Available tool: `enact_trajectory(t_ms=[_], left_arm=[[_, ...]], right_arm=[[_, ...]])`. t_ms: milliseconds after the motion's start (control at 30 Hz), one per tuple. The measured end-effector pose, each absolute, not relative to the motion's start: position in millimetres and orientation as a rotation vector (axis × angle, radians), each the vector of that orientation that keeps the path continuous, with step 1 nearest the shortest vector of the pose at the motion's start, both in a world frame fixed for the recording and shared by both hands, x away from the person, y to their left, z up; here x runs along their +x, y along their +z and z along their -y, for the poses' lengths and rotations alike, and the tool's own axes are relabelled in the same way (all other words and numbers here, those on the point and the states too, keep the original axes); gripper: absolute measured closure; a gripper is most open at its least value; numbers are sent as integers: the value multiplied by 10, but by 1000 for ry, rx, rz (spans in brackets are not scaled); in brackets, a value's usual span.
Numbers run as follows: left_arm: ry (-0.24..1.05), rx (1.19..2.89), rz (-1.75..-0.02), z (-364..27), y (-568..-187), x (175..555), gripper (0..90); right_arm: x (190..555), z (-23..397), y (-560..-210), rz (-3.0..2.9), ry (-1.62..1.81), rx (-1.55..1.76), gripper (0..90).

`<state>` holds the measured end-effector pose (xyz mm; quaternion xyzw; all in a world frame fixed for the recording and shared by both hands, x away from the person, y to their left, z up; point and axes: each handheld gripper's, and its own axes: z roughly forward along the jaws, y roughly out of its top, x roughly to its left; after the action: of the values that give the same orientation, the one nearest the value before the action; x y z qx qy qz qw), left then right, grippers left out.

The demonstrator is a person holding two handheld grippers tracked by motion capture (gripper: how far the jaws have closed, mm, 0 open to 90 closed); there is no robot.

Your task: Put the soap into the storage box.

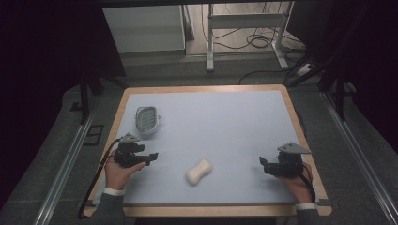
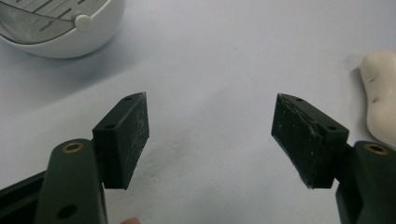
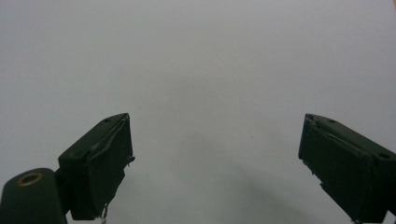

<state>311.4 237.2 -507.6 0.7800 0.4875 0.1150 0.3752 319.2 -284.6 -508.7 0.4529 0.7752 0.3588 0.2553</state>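
Note:
A white, waisted bar of soap [image 1: 199, 171] lies on the pale blue mat near the front middle of the table. A white soap dish with a slotted grey insert [image 1: 147, 119] sits at the left. My left gripper [image 1: 151, 157] rests low on the mat between the two, open and holding nothing. In the left gripper view the jaws of my left gripper [image 2: 211, 135] stand wide apart, with the soap [image 2: 382, 102] at the right edge and the dish [image 2: 63, 28] at the upper left. My right gripper [image 1: 263, 164] is at the right, open over bare mat [image 3: 215, 154].
The pale blue mat [image 1: 234, 122] covers a wooden table with a bare rim [image 1: 202, 88]. Beyond the far edge are a white metal frame [image 1: 244, 28], floor cables and a white cabinet. Dark curtains stand at both sides.

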Motion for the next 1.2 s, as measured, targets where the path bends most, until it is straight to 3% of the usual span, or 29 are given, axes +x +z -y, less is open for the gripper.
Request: enact_trajectory(t_ms=[1200], left_arm=[[325, 2031, -1191, -2315, -4809, 2958, 279]], right_arm=[[3138, 2923, -5052, -2097, 981, 1224, 101]])
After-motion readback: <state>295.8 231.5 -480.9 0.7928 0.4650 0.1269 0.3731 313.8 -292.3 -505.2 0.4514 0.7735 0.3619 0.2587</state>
